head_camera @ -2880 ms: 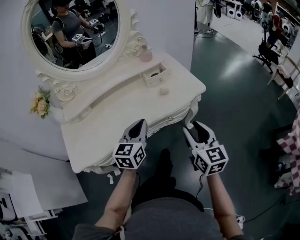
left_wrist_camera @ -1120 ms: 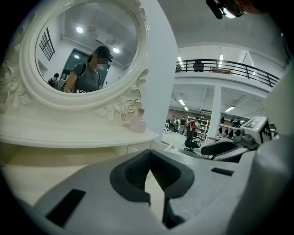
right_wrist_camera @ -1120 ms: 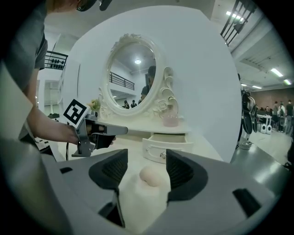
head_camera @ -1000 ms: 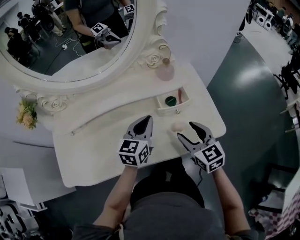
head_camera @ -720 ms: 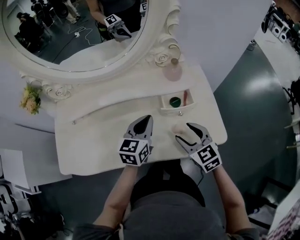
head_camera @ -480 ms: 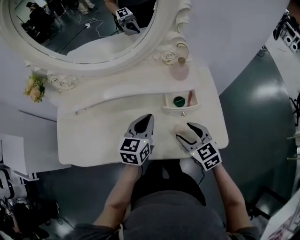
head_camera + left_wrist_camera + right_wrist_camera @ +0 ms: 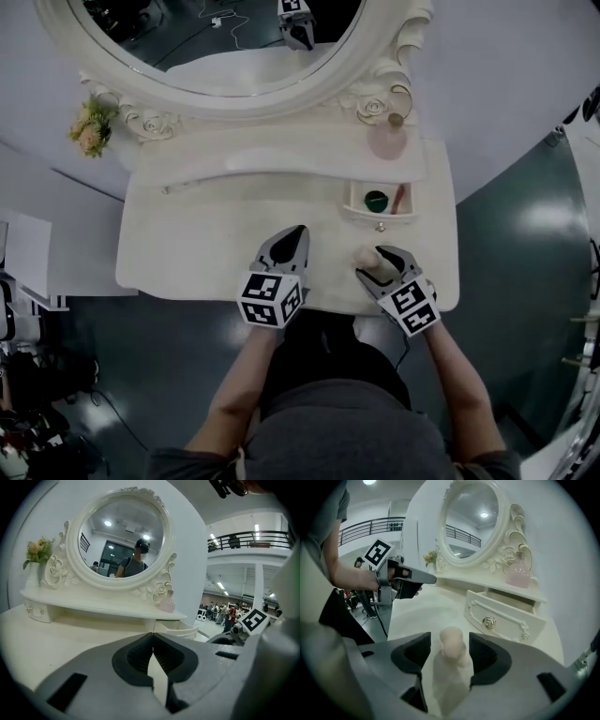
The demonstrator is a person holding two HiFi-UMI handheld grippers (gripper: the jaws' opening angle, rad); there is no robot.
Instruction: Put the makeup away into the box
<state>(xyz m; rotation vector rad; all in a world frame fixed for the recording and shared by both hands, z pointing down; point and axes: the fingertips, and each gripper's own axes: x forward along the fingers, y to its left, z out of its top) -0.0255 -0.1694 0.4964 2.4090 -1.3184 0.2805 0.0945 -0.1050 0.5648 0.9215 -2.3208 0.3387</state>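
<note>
White vanity bench [image 7: 187,234], mirror [image 7: 225,37] behind. R tool [image 7: 379,264] spread, straddling pale makeup puff [image 7: 451,641] on bench, not yet gripped. L tool [image 7: 152,651] pressed together, empty. Next, prob.: pinch puff, lift into open box [image 7: 506,616].

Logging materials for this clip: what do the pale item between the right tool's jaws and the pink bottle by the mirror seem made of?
Pale item: matte peach-beige, rounded, no glints, so perhaps a foam sponge; it is blurred, so unsure. Pink bottle: translucent, light showing through, likely glass or clear plastic; cannot tell which.
</note>
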